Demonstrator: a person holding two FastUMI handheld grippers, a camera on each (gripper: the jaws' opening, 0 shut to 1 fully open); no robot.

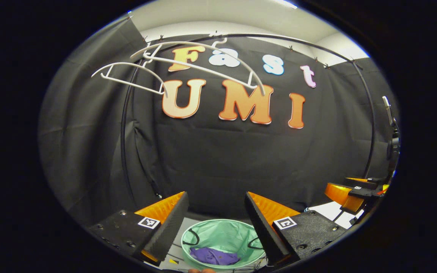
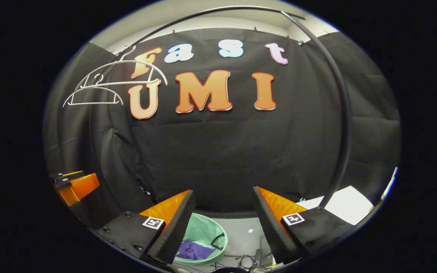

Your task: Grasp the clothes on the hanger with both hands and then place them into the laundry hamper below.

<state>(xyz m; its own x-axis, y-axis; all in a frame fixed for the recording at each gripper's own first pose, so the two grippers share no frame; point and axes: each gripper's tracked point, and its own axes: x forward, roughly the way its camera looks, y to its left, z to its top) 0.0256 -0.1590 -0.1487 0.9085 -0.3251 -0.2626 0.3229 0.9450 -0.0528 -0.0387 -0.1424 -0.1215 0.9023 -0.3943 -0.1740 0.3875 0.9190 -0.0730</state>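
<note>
Lying in the green hamper (image 1: 222, 237), purple clothes (image 1: 214, 256) show between the left gripper (image 1: 215, 220) and right gripper (image 2: 222, 216), both spread apart, below bare white hangers (image 1: 180, 70).

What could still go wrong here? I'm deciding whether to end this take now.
Little is left to fail: the purple garment already lies in the green hamper, and both hangers hang bare. The light hamper could tip or slide if the open left gripper or right gripper dips onto its rim. The loose cables on the floor beside it might snag a gripper that is lowered further.
</note>
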